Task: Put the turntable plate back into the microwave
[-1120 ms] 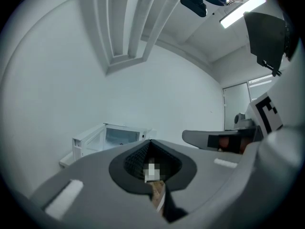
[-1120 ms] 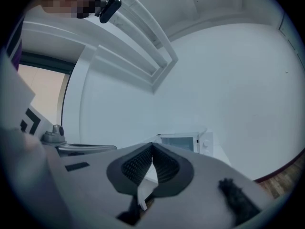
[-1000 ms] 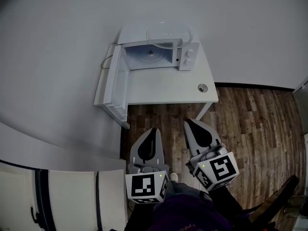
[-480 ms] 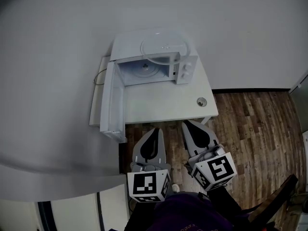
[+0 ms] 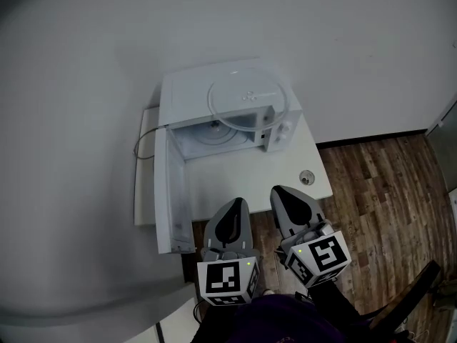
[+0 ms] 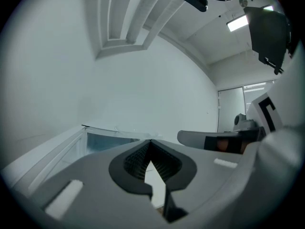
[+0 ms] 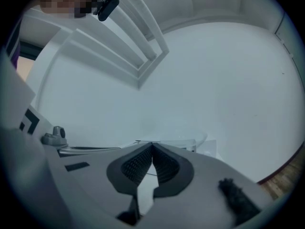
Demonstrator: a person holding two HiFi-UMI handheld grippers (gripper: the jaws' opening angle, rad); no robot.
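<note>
A clear glass turntable plate (image 5: 246,97) lies flat on top of the white microwave (image 5: 184,91), which stands at the back of a white table (image 5: 275,176). The microwave door (image 5: 170,200) hangs wide open toward me on the left, and the cavity (image 5: 207,136) shows its floor ring. My left gripper (image 5: 234,209) and right gripper (image 5: 283,194) are side by side at the table's near edge, both shut and holding nothing. In the right gripper view the plate's rim (image 7: 200,138) peeks above the shut jaws. The left gripper view shows the open door (image 6: 71,147) beyond its shut tips (image 6: 150,141).
A small round cable port (image 5: 306,178) sits in the table near its right front corner. A thin cord (image 5: 143,147) trails off the microwave's left side along the white wall. Wood floor (image 5: 385,191) lies to the right of the table.
The microwave and table have come closer and now sit larger in the head view. Both shut grippers have advanced from over the floor to the table's near edge.
</note>
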